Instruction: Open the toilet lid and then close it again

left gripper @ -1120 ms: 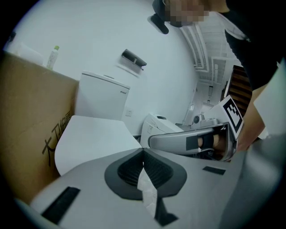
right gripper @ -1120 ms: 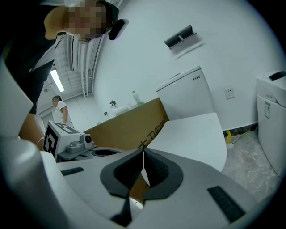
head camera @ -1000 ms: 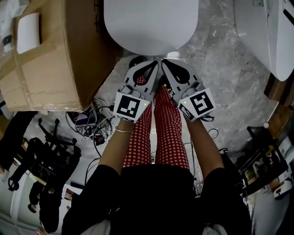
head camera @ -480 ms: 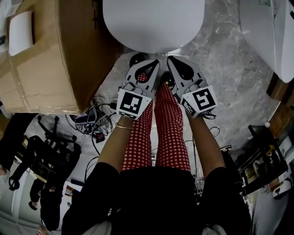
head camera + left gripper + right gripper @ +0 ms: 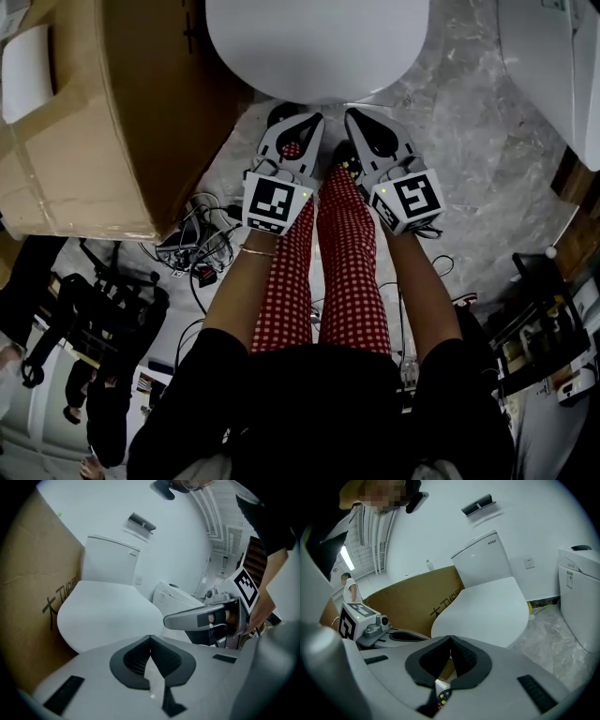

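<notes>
Toilet lid (image 5: 314, 42) lies down; left hand-held gripper (image 5: 312, 120) and right hand-held gripper (image 5: 352, 114) hover by its near edge, jaws together, empty.

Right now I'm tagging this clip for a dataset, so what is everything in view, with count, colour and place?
toilet lid: one, white, closed, top centre
toilet tank: one, white, against the wall behind the lid
cardboard box: one, brown, left of the toilet
white fixture: one, far right
cables: one tangle, black, on the floor by the box
floor: grey marble
trousers: one pair, red check, centre
left gripper: one, grey, shut, empty, near the lid's front edge
right gripper: one, grey, shut, empty, beside the left one
</notes>
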The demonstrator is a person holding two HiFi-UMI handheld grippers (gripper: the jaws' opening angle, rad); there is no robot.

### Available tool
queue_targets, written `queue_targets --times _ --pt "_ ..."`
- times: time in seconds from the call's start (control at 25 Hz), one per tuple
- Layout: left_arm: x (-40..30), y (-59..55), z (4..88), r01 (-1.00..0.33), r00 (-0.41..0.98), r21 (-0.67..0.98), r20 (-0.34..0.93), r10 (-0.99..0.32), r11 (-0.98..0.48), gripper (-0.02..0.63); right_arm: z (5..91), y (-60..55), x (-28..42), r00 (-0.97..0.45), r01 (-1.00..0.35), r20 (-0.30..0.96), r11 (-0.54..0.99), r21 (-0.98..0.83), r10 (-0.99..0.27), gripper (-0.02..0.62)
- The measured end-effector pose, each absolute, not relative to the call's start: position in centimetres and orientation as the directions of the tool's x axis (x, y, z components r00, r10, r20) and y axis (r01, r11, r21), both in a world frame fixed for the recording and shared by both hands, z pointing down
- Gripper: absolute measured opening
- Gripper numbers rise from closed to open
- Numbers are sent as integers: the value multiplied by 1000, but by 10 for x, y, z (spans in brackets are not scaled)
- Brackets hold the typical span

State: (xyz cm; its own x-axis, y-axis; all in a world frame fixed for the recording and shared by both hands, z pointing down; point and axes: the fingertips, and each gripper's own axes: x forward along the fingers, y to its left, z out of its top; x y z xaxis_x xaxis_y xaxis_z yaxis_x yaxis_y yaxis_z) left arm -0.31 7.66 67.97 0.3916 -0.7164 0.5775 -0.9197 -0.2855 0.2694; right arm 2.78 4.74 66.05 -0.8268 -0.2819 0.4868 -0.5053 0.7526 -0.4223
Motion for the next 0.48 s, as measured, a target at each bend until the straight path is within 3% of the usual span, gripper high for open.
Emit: queue_targets --times 0.48 --pt "-11 83 706 -926 376 269 607 -700 -265 3 690 53 32 -820 -510 502 748 -424 -274 20"
